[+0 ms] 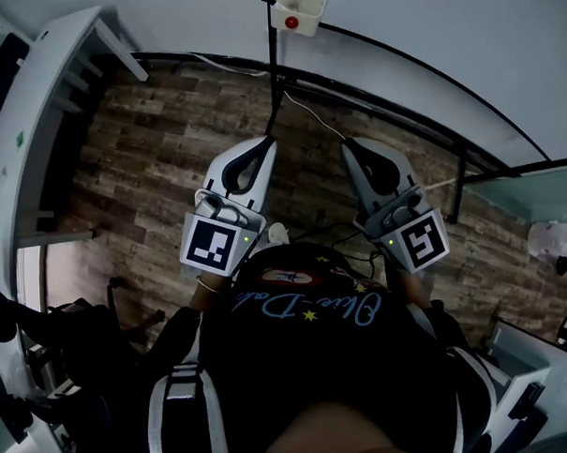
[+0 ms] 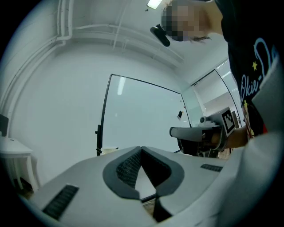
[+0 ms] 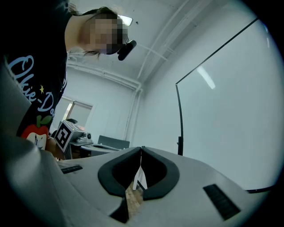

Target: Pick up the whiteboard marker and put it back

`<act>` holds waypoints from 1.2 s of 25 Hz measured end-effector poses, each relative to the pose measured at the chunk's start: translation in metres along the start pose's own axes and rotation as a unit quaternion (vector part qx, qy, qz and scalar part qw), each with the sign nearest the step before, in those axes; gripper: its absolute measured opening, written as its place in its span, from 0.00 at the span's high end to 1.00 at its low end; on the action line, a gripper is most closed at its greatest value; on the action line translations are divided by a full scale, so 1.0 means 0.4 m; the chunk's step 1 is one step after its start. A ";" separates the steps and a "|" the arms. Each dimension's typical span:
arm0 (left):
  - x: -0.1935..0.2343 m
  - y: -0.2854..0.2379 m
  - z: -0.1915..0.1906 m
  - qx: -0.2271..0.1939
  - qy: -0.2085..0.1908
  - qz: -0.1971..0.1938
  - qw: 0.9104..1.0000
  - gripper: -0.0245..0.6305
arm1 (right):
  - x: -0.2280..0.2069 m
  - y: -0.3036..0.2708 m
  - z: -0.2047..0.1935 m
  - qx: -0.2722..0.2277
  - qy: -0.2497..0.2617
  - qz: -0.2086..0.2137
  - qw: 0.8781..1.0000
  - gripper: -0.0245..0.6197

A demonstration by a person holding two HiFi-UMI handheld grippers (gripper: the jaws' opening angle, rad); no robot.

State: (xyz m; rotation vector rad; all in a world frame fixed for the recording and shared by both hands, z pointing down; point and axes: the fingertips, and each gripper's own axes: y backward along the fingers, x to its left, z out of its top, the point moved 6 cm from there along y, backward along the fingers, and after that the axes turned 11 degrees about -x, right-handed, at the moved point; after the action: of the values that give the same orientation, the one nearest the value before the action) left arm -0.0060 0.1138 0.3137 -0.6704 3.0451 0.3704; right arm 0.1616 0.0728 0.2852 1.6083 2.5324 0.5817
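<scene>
No whiteboard marker shows in any view. I hold both grippers side by side in front of my chest, pointing at a whiteboard (image 1: 425, 36) with a thin black frame. The left gripper (image 1: 266, 143) is shut, its tips meeting with nothing between them. The right gripper (image 1: 347, 143) is shut and empty too. In the left gripper view the jaws (image 2: 141, 149) touch at the tips in front of the whiteboard (image 2: 142, 119), and the right gripper (image 2: 195, 132) shows beside them. In the right gripper view the jaws (image 3: 142, 149) also touch, with the whiteboard (image 3: 230, 111) behind.
A wood-pattern floor (image 1: 149, 152) lies below. A white shelf unit (image 1: 44, 109) stands at the left. A black pole carries a white box with a red button (image 1: 295, 14). A thin cable (image 1: 312, 116) trails over the floor by the board's stand leg (image 1: 460, 185).
</scene>
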 end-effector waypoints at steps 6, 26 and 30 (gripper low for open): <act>0.072 -0.010 -0.018 0.007 0.013 -0.009 1.000 0.96 | -0.008 -0.077 -0.030 0.003 -0.005 0.005 1.000 0.91; 0.201 -0.007 -0.030 -0.008 0.009 0.020 1.000 0.96 | -0.045 -0.195 -0.092 0.012 0.010 0.003 1.000 0.91; 0.233 -0.019 -0.035 -0.004 0.001 0.036 0.999 0.96 | -0.079 -0.235 -0.104 -0.001 0.005 0.014 1.000 0.91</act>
State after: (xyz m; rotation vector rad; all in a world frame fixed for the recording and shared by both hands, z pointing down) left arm -0.0870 0.0653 0.3208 -0.5618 3.0771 0.3848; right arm 0.0839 -0.0017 0.2857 1.6471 2.5183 0.5962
